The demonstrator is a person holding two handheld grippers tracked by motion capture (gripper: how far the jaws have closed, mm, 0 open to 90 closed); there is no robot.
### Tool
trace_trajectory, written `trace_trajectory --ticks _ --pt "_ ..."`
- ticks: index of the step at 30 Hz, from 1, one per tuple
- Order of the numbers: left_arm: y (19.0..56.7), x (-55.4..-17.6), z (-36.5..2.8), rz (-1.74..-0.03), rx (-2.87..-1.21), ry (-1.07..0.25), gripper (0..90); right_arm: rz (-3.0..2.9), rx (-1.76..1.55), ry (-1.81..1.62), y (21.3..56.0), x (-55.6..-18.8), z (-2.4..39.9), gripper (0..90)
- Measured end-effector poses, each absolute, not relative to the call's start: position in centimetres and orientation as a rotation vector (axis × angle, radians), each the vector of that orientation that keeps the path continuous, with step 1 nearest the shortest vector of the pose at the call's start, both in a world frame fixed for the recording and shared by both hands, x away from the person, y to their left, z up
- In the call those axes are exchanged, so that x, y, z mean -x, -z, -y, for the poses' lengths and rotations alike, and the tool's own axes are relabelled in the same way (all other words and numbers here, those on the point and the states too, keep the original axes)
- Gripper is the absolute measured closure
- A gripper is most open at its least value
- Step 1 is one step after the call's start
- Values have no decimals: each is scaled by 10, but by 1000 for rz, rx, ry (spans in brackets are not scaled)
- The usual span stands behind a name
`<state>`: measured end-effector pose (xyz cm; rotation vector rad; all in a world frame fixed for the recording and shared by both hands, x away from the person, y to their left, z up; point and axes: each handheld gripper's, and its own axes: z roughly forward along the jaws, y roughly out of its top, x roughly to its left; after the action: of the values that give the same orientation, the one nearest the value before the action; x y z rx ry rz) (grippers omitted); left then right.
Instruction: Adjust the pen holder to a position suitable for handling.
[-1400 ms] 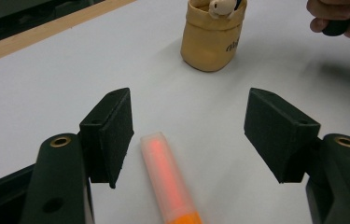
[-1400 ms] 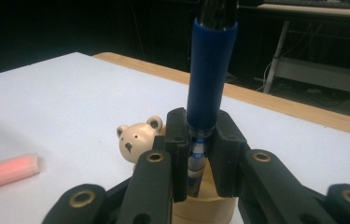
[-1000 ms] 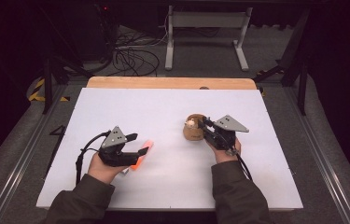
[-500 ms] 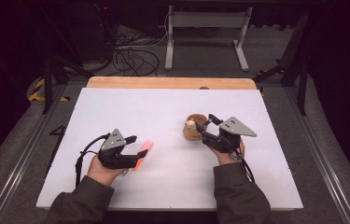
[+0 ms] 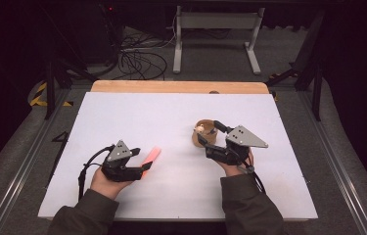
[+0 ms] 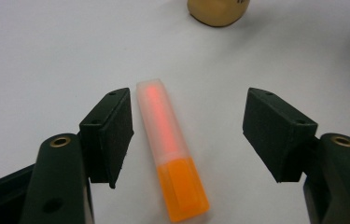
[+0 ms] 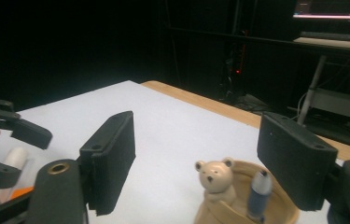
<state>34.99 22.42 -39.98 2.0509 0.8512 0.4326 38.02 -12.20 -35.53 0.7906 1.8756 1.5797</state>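
One orange marker (image 6: 170,158), frosted cap, lies loose between the wide left gripper (image 6: 186,133) jaws. Right gripper (image 7: 196,161), jaws just opened wide, above one bear cup (image 7: 245,205) holding one pen (image 7: 258,193).

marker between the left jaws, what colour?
Orange body, frosted translucent cap glowing pink-red: the marker, clearest in the left gripper view.

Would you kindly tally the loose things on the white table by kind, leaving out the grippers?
Orange highlighter with frosted cap: 1
Tan round holder with a small bear figure: 1
Dark pen with grey tip, standing in that holder: 1
Total: 3
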Motion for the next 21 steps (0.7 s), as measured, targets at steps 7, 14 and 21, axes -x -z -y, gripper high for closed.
trace_trajectory --ticks 7,14,21 --pt "410 -348 -223 -895 -2094 -426 351 -1902 -761 -1584 356 -376 113 268" --pt "420 -351 -222 -974 -2126 -430 378 -1919 -730 -1592 358 -375 108 268" --pt "425 -352 -217 -991 -2174 -429 415 -1938 -719 -1592 360 -374 104 268"
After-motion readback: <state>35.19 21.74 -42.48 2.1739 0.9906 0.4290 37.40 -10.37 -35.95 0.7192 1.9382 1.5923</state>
